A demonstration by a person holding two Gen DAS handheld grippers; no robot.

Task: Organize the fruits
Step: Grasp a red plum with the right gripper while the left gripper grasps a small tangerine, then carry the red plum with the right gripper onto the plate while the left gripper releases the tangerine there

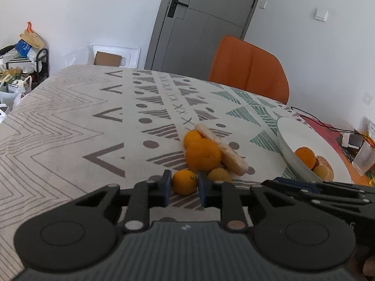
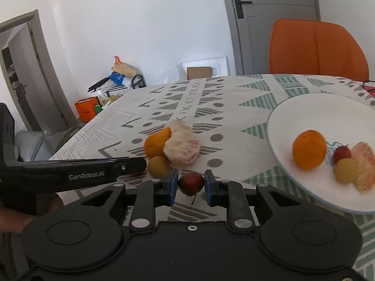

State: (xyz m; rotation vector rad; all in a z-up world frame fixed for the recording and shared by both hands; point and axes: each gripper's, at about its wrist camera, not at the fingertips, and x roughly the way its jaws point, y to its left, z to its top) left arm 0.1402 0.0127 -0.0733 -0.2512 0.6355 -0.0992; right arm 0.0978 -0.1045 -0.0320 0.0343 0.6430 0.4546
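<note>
Two fruits sit between jaws at this moment. A small orange (image 1: 184, 181) lies on the counter (image 1: 70, 121) between the blue pads of the left gripper (image 1: 183, 188), whose jaws stand around it; whether the pads press on it I cannot tell. A small red fruit (image 2: 191, 183) with a thin stem lies between the pads of the right gripper (image 2: 190, 187), whose jaws are spread with a gap showing on either side of it.

Just beyond the small orange, a loose heap rests on the patterned cloth: a large orange (image 1: 203, 155), a second orange (image 1: 191, 137) partly hidden behind it, a peeled pale citrus piece (image 1: 222, 151) leaning against them, and a small yellow fruit (image 1: 219, 175) at the heap's near edge, just beside the right pad of the left gripper.

To the right stands a white plate (image 2: 304, 107). It holds an orange (image 2: 309, 149), a red fruit (image 2: 342, 154), a yellow fruit (image 2: 346, 170) and a peeled segment (image 2: 364, 171), the last three touching one another.

Beyond the counter stand an orange chair (image 2: 316, 49) and a grey door (image 1: 201, 23)
</note>
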